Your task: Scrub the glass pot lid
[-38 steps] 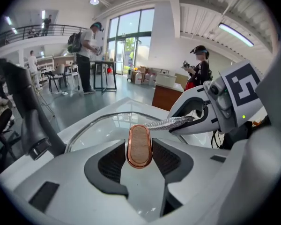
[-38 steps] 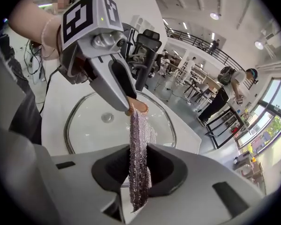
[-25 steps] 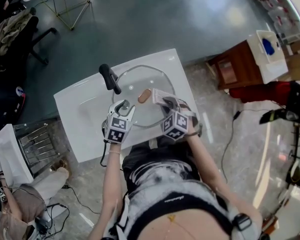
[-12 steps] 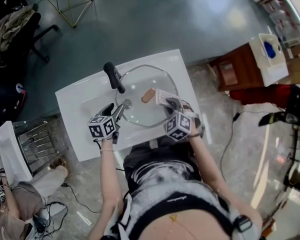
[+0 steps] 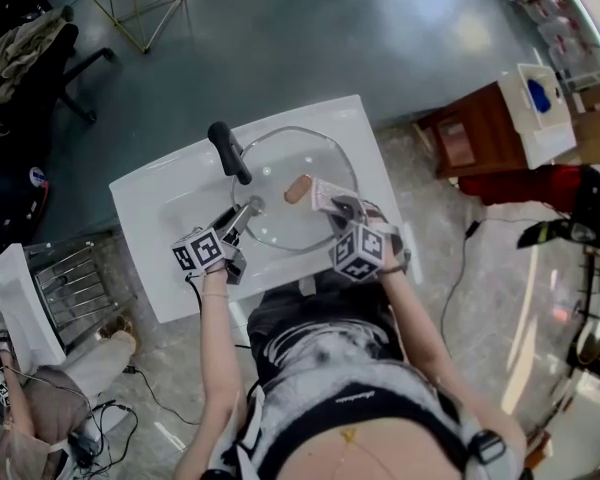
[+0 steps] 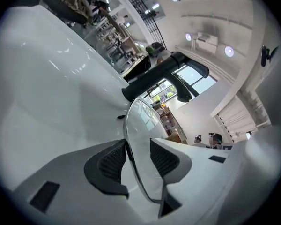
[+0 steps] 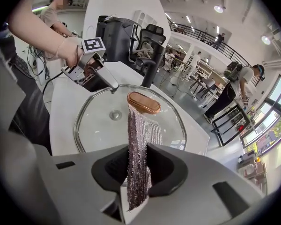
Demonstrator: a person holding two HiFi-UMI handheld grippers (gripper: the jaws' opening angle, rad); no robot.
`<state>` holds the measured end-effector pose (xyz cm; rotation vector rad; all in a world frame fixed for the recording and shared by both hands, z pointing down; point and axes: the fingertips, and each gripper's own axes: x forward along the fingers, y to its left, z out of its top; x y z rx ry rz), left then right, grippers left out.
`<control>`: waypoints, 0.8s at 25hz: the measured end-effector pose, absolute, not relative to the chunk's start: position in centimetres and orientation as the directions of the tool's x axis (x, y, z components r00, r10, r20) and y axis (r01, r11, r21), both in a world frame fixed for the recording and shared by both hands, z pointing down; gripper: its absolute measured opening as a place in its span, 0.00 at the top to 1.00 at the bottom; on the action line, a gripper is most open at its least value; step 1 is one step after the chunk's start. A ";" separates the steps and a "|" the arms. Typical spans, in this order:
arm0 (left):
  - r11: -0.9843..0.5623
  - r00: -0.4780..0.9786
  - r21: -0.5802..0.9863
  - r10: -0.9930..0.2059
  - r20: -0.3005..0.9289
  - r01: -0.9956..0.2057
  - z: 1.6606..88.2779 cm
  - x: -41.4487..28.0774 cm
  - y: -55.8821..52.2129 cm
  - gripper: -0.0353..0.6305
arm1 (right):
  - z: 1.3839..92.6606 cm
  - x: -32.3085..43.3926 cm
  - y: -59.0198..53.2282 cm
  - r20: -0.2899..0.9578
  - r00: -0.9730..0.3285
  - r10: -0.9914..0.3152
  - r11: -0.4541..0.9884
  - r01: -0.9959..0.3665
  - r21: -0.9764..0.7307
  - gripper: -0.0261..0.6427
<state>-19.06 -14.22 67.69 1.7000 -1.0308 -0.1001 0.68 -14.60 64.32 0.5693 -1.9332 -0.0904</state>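
— While the glass pot lid (image 5: 280, 203) lies on the white surface (image 5: 150, 198), what does the head view flag?

— The left gripper (image 5: 242, 211) is at the lid's near-left rim. The right gripper (image 5: 332, 205) holds a silvery scrubbing cloth (image 5: 320, 193) just beside the copper knob (image 5: 297, 188). A black spout (image 5: 230, 153) stands close to the lid's far-left rim and is judged an obstruction if the lid is tilted or swung that way. A wooden cabinet (image 5: 475, 133) and a wire rack (image 5: 75, 288) are well apart, so they are of no concern.

— Left gripper view?

— The fingers (image 6: 112, 163) have just been closing with the rim between them, but a gap shows on one side, so the lid is not clamped. The risk is that smooth glass taken only at its edge may slip out. It may also skate across the slick surface once the cloth pushes on it.

— Right gripper view?

— The fingers are closed on the cloth, which hangs down onto the glass against the knob. The knob blocks a straight stroke, and it could snag the cloth and drag it from the grip. The left gripper also reaches in over the far rim, so a wide sweep may strike it. Several people stand in the background, well apart.
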 end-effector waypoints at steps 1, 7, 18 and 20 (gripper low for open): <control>-0.028 0.615 0.814 -0.670 0.416 -0.581 67.8 -19.1 -14.1 0.71 | 64.4 0.6 -14.2 0.852 -0.317 -0.417 0.888 -0.340 0.309 0.84; -0.017 0.596 0.799 -0.675 0.434 -0.601 68.2 -19.3 -14.0 0.71 | 64.8 -1.0 -11.7 0.879 -0.328 -0.344 0.920 -0.304 0.247 0.84; -0.022 0.597 0.797 -0.675 0.433 -0.603 68.1 -19.0 -14.0 0.70 | 64.6 -3.9 -9.8 0.890 -0.381 -0.252 0.944 -0.298 0.140 0.85; -0.021 0.595 0.798 -0.679 0.430 -0.602 68.0 -19.0 -14.1 0.70 | 64.6 -4.8 -9.4 0.888 -0.392 -0.240 0.949 -0.286 0.130 0.85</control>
